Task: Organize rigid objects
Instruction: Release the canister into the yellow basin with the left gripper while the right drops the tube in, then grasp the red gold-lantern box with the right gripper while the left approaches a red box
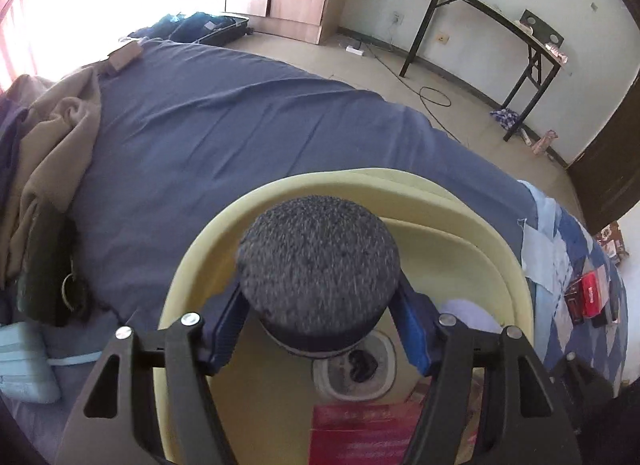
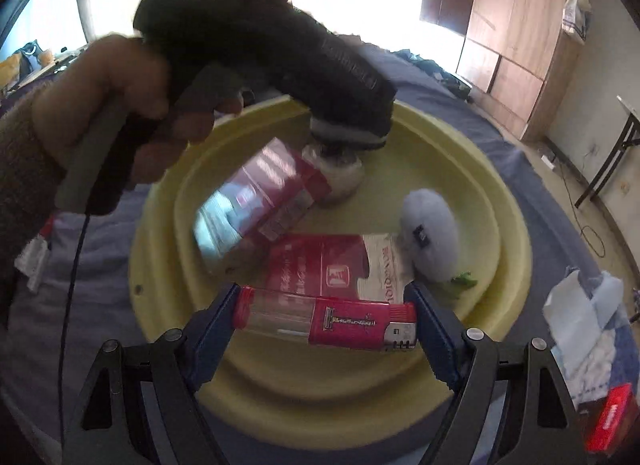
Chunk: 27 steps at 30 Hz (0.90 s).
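A pale yellow basin sits on the blue bed sheet. My left gripper is shut on a round grey fabric-covered speaker and holds it over the basin. In the right wrist view that gripper hovers over a white jar in the basin. My right gripper is shut on a red lighter held crosswise above the basin's near side. Inside lie two red boxes and a lavender oval object.
Brown clothing is heaped at the bed's left. A red box lies on the patchwork quilt at right; it also shows in the right wrist view. White paper lies next to the basin. A folding table stands by the wall.
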Each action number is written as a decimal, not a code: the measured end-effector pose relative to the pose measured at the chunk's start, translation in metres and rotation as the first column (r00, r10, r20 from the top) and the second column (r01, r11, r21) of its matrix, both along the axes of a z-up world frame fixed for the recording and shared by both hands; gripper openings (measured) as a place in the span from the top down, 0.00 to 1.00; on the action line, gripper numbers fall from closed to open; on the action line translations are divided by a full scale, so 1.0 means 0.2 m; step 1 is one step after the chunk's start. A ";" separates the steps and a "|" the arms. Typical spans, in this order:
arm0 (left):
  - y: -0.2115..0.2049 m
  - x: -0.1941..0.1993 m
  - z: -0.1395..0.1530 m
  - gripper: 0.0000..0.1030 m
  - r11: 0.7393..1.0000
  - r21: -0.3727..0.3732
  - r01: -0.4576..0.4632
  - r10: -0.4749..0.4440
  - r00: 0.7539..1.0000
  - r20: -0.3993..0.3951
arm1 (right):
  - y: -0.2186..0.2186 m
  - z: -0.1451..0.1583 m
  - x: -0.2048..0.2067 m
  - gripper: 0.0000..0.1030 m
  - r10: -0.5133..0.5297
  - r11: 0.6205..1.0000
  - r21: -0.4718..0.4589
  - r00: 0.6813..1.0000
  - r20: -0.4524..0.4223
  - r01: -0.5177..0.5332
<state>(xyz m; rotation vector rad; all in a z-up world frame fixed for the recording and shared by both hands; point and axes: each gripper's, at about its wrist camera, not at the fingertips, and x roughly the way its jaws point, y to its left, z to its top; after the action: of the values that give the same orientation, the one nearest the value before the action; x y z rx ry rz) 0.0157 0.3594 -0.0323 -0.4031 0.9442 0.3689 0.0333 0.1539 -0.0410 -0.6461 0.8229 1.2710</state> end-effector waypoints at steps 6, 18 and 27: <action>-0.02 -0.03 0.01 0.31 0.999 -0.025 0.031 -0.030 0.998 0.061 | 0.01 -0.03 -0.07 0.18 0.001 1.000 0.031 1.000 0.014 -0.001; -0.48 -0.10 0.34 0.00 0.984 0.041 0.176 -0.180 0.947 0.265 | -0.77 0.47 0.22 0.00 -0.285 0.907 0.307 0.957 -0.055 0.288; -1.26 0.37 0.15 0.00 0.886 -0.078 0.457 -0.448 0.887 0.114 | -1.85 0.48 0.58 0.00 -0.760 0.614 0.272 0.648 -0.050 0.741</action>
<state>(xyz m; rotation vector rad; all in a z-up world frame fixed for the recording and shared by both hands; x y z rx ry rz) 0.0896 0.1066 -0.0016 -0.2776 0.9362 -0.1278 0.1501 -0.2152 0.0551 -0.0685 0.7221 0.5448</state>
